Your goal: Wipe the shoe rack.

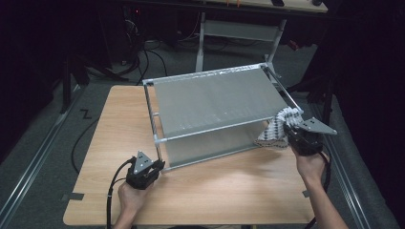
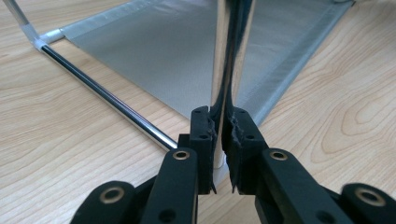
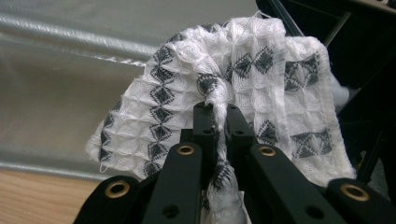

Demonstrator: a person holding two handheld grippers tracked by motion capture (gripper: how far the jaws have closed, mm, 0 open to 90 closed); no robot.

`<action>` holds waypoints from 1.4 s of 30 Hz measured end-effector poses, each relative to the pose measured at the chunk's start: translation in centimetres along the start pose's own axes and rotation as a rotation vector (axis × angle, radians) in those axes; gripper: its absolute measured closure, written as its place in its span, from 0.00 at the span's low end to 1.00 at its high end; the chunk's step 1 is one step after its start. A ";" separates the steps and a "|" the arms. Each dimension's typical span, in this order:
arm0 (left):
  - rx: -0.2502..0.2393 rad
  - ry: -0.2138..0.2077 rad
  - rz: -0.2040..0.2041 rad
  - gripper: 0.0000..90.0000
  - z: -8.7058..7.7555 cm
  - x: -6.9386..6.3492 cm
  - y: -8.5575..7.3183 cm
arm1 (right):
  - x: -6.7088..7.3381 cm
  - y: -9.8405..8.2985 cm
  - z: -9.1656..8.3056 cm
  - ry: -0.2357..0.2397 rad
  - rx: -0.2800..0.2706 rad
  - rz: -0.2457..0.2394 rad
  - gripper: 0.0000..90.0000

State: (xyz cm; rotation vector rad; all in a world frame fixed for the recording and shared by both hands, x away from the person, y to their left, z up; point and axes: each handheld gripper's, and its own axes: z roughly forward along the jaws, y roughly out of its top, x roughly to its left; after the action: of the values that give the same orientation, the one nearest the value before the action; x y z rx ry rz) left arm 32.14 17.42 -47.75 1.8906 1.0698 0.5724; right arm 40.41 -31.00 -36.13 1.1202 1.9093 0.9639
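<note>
A two-tier rack of shiny metal tubes and grey mesh shelves stands on the wooden table. My left gripper is shut on the rack's upright post at its near left corner, just above the table. My right gripper is at the rack's right end, shut on a white cloth with a dark grey diamond pattern. The cloth bunches between the jaws and drapes over them, against the upper shelf's right edge. The lower shelf lies just above the tabletop.
A second metal frame stands on the floor behind the table, with cables on the grey carpet. The table's front half is bare wood. Dark surroundings lie beyond the right edge.
</note>
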 end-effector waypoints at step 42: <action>-0.009 -0.009 0.012 0.90 -2.7 1.7 -2.1 | -1.8 -1.7 3.6 -0.086 0.043 0.126 0.96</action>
State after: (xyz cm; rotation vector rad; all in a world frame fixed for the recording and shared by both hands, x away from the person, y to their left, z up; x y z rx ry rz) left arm 30.08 20.66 -48.20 1.8912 1.0500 0.5742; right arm 43.49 -32.35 -38.91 1.2999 1.8155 0.9307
